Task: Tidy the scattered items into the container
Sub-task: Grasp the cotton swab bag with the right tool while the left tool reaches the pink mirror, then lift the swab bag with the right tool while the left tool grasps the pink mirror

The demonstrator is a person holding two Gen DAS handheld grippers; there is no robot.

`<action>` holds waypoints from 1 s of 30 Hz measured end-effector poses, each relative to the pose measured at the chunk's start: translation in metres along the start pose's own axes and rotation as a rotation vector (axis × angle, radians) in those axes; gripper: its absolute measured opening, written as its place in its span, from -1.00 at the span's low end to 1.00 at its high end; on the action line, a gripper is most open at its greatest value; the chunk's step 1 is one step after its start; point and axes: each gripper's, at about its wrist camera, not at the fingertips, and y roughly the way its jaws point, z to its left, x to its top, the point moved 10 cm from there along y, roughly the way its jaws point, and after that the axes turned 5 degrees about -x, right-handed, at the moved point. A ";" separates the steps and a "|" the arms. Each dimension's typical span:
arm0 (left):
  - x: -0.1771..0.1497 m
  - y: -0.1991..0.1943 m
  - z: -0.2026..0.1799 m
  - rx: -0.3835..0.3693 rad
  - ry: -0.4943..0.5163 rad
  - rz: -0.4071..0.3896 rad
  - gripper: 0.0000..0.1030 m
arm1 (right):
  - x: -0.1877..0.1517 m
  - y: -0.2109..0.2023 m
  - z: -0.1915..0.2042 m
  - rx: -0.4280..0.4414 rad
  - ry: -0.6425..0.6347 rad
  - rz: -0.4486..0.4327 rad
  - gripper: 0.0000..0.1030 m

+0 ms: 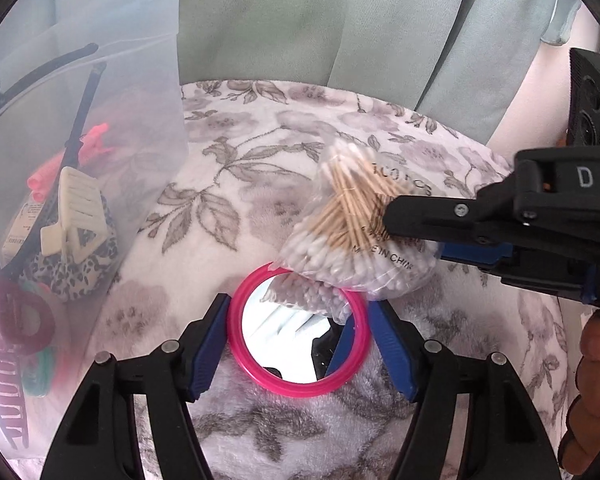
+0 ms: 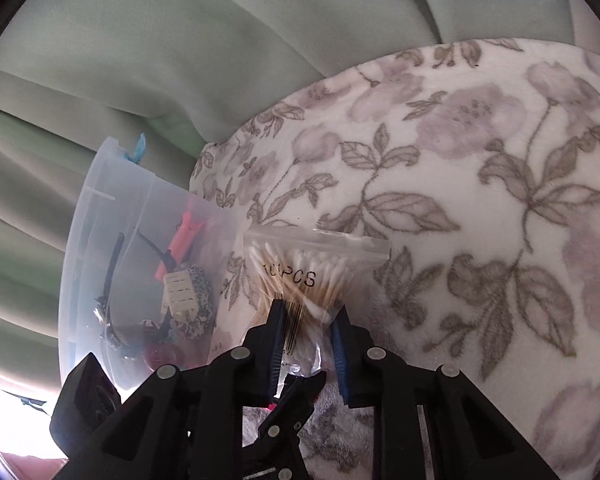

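A round pink-rimmed mirror (image 1: 300, 344) lies on the floral blanket. My left gripper (image 1: 298, 312) straddles it, with a blue pad against the rim on each side. A clear bag of cotton swabs (image 1: 352, 232) (image 2: 300, 276) sits just beyond the mirror, and its lower corner overlaps the far rim. My right gripper (image 1: 412, 236) (image 2: 310, 316) comes in from the right and is shut on the bag's near end. The clear plastic container (image 1: 148, 80) (image 2: 100, 248) stands to the left and holds hair clips, a headband and a leopard scrunchie.
The floral blanket (image 2: 480, 184) spreads wide to the right and beyond the bag. Pale green curtain folds (image 1: 300, 20) hang behind it. A person's hand (image 1: 592, 384) holds the right gripper's handle at the right edge.
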 end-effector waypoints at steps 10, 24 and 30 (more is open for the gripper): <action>-0.008 -0.014 0.006 -0.029 -0.061 0.033 -0.16 | -0.022 -0.044 -0.015 -0.044 0.108 -0.069 -0.62; -0.015 0.004 -0.023 0.048 0.059 0.057 0.64 | -0.049 -0.088 -0.028 -0.058 0.186 -0.125 -0.62; -0.007 0.009 -0.022 0.050 0.066 0.053 0.42 | -0.053 -0.096 -0.027 -0.062 0.197 -0.136 -0.62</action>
